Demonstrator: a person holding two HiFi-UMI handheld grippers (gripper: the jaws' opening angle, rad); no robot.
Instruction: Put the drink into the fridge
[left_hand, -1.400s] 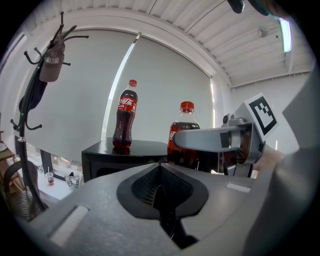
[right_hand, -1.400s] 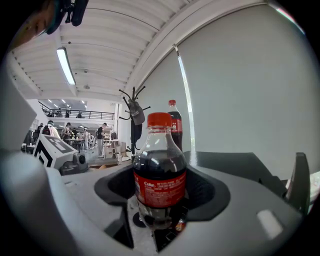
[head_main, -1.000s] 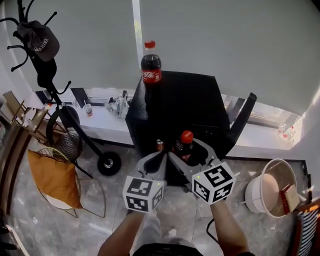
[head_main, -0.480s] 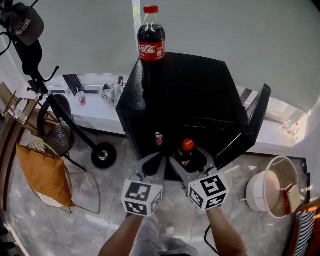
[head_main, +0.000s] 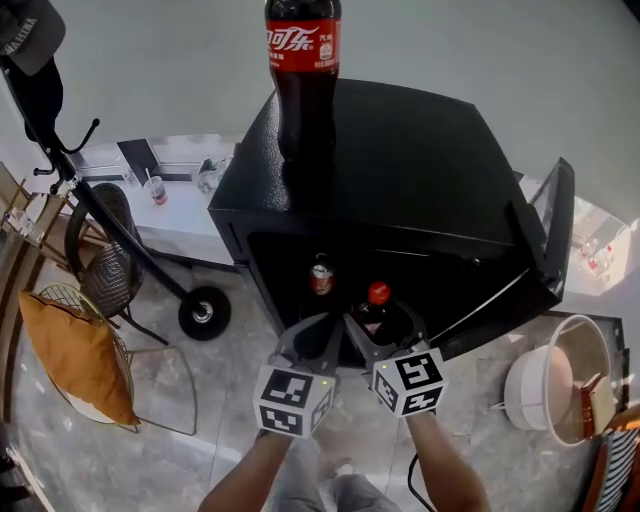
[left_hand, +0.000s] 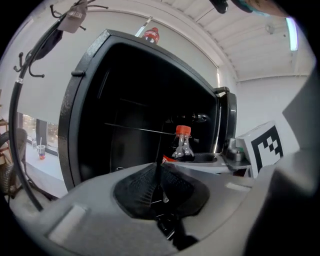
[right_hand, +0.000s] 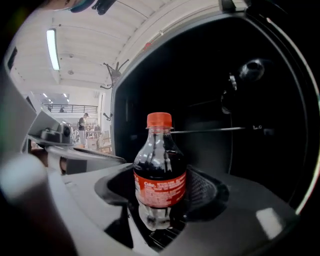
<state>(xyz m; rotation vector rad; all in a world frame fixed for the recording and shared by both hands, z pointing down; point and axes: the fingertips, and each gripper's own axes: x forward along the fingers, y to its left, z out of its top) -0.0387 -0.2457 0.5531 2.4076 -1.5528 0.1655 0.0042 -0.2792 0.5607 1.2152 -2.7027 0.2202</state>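
Note:
A small cola bottle (right_hand: 160, 175) with a red cap stands upright between the jaws of my right gripper (right_hand: 161, 205), which is shut on it. In the head view the small cola bottle (head_main: 376, 302) is at the mouth of the open black fridge (head_main: 400, 170), with my right gripper (head_main: 377, 325) below it. My left gripper (head_main: 315, 330) is beside it on the left, shut on nothing. In the left gripper view my left gripper (left_hand: 160, 174) has its pads pressed together, and the small cola bottle (left_hand: 183, 146) shows just beyond. The dark fridge interior (right_hand: 250, 100) fills the view ahead.
A large cola bottle (head_main: 302, 70) stands on the fridge top. A red can (head_main: 321, 276) sits inside on the left. The fridge door (head_main: 545, 250) hangs open to the right. A coat stand (head_main: 110, 240) and wire chair with orange cushion (head_main: 65, 345) are left; a white bucket (head_main: 550, 385) is right.
Both grippers and the head have moved closer to the fridge. The small bottle has come up to the fridge opening. Both grips look unchanged.

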